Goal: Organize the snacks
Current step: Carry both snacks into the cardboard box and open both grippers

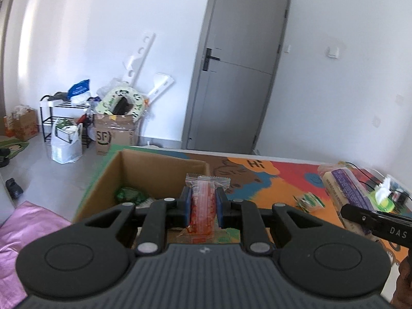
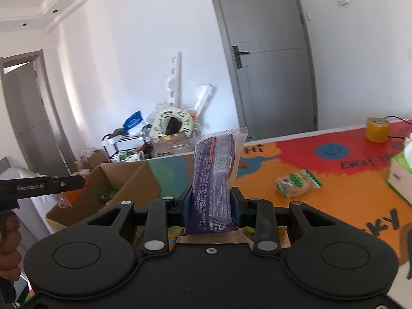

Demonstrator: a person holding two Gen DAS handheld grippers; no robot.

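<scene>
My left gripper (image 1: 203, 206) is shut on a red-orange snack packet (image 1: 203, 200), held upright over the near right edge of an open cardboard box (image 1: 144, 164). A green snack pack (image 1: 130, 194) lies inside the box. My right gripper (image 2: 211, 206) is shut on a purple snack packet (image 2: 215, 177) that stands upright between its pads, above the colourful mat (image 2: 334, 193). The same purple packet (image 1: 347, 190) shows at the right of the left wrist view. The cardboard box (image 2: 116, 180) sits to the left of the right gripper. A green-labelled snack (image 2: 297, 182) lies loose on the mat.
A yellow tape roll (image 2: 377, 129) and a green tissue box (image 2: 401, 175) stand at the mat's far right. Beyond the table edge are a grey door (image 1: 239, 77), a shoe rack (image 1: 59, 118) and piled boxes and bags (image 1: 116, 126). A hand (image 2: 9, 247) shows at left.
</scene>
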